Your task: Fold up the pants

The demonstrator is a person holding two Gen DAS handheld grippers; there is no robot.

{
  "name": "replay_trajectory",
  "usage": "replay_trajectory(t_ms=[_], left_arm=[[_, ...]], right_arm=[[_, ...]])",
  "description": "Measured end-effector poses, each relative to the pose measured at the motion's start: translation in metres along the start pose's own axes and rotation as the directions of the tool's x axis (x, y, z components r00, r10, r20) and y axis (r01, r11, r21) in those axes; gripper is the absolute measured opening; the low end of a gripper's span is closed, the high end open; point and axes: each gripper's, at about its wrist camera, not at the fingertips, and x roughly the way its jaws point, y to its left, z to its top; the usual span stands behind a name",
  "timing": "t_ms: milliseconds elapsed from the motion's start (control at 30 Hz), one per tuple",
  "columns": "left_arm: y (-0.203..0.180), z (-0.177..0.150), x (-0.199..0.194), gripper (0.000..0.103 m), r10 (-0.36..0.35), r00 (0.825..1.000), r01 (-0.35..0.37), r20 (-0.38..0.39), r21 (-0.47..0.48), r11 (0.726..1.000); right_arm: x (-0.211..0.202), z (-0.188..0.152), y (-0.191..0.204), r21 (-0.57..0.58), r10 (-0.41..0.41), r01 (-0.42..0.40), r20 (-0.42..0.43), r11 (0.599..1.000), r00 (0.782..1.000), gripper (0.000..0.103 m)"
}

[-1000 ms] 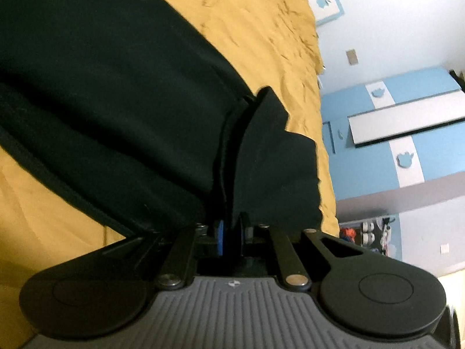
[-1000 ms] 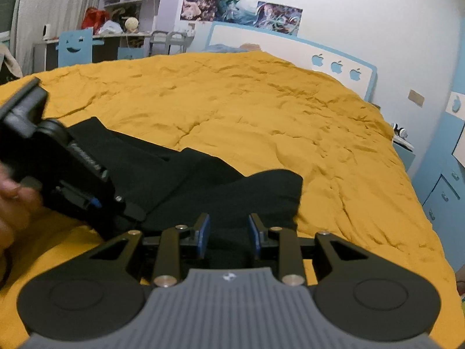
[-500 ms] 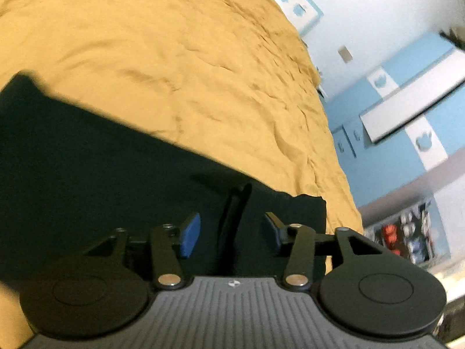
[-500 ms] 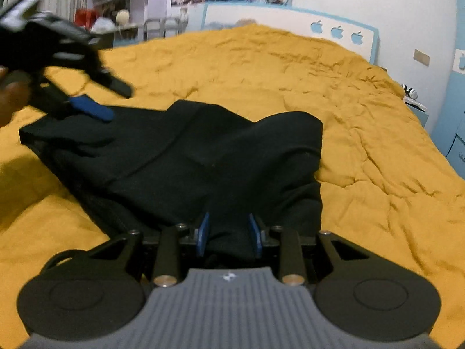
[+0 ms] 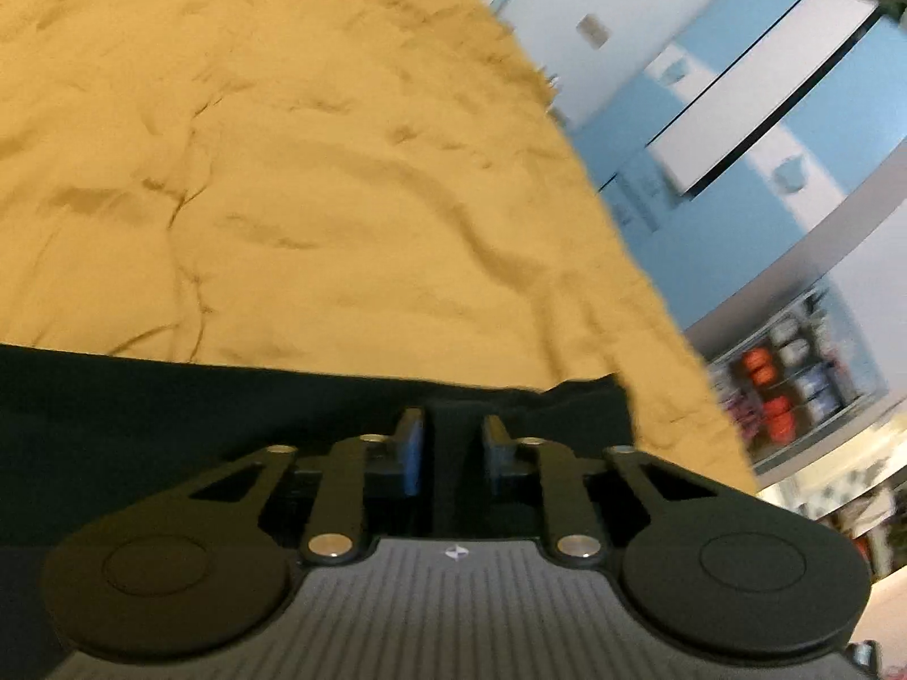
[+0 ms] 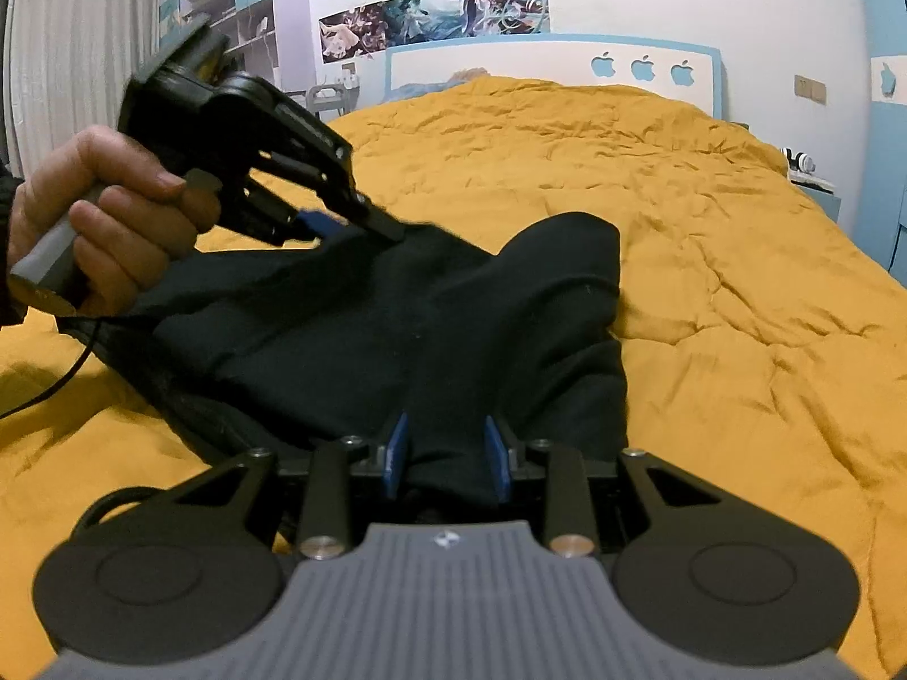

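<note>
My left wrist camera sits low behind its own fingers, rolled so the room tilts, facing across the yellow bedspread toward blue cupboards at upper right. My right wrist camera looks level up the bed toward the headboard, close over the black pants, with the left gripper at upper left. Both views share the bedspread and pants

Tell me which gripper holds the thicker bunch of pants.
The right gripper: a thick bunch of the black pants fills its jaws. The left gripper, whose jaws have just been closing, pinches only a thin fold.
</note>
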Motion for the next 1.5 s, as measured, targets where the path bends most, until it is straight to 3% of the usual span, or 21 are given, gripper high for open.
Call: replay_trajectory(t_ms=[67, 233, 367, 433, 500, 567, 800, 967, 1133, 1233, 1367, 1500], left_arm=[[0.007, -0.001, -0.004, 0.007, -0.003, 0.999, 0.005, 0.036, -0.054, 0.999], [0.017, -0.022, 0.007, 0.007, 0.142, 0.99, -0.141, 0.024, -0.035, 0.989], [0.015, -0.018, 0.008, 0.012, 0.142, 0.989, -0.14, 0.029, -0.064, 0.988], [0.011, -0.014, 0.004, 0.015, 0.143, 0.989, -0.141, 0.04, -0.049, 0.989], [0.007, -0.016, 0.001, 0.015, 0.146, 0.988, -0.145, 0.045, -0.025, 0.989], [0.01, -0.013, 0.001, 0.016, 0.147, 0.989, -0.146, 0.034, -0.021, 0.989], [0.01, -0.005, -0.001, 0.018, 0.178, 0.984, -0.178, 0.024, 0.003, 0.984], [0.036, 0.002, -0.061, 0.024, 0.219, 0.969, -0.211, 0.11, -0.084, 0.974], [0.073, -0.022, -0.147, 0.042, 0.311, 0.926, -0.291, 0.214, -0.119, 0.949], [0.1, -0.042, -0.187, 0.044, 0.361, 0.908, -0.326, 0.212, -0.184, 0.927], [0.132, -0.069, -0.221, 0.045, 0.364, 0.908, -0.292, 0.207, -0.31, 0.905], [0.146, -0.079, -0.228, 0.05, 0.346, 0.917, -0.261, 0.199, -0.355, 0.898]], right_arm=[[-0.001, 0.0, 0.001, -0.003, -0.002, 0.002, 0.005, 1.0, 1.0, 0.025], [-0.004, 0.009, 0.008, -0.055, -0.017, 0.017, -0.002, 0.998, 1.0, 0.027], [-0.026, 0.028, 0.005, -0.011, -0.006, 0.006, 0.071, 1.0, 0.997, 0.033], [-0.033, 0.034, -0.003, 0.038, -0.038, 0.034, 0.099, 0.999, 0.994, 0.034], [-0.026, 0.032, -0.007, 0.038, -0.085, 0.083, 0.037, 0.996, 0.996, 0.034], [-0.01, 0.018, -0.009, 0.017, -0.115, 0.118, -0.12, 0.993, 0.986, 0.033], [-0.038, 0.008, -0.005, 0.072, -0.155, 0.168, -0.159, 0.983, 0.975, 0.033], [-0.05, 0.011, -0.003, 0.062, -0.179, 0.187, -0.111, 0.98, 0.978, 0.033], [-0.058, 0.033, 0.02, 0.033, -0.149, 0.149, -0.003, 0.988, 0.989, 0.033], [-0.051, 0.046, 0.045, -0.002, -0.106, 0.106, 0.013, 0.994, 0.994, 0.033], [-0.025, 0.055, 0.08, -0.051, -0.059, 0.059, 0.008, 0.997, 0.998, 0.033], [0.002, 0.052, 0.109, -0.045, -0.054, 0.055, 0.013, 0.997, 0.998, 0.036]])
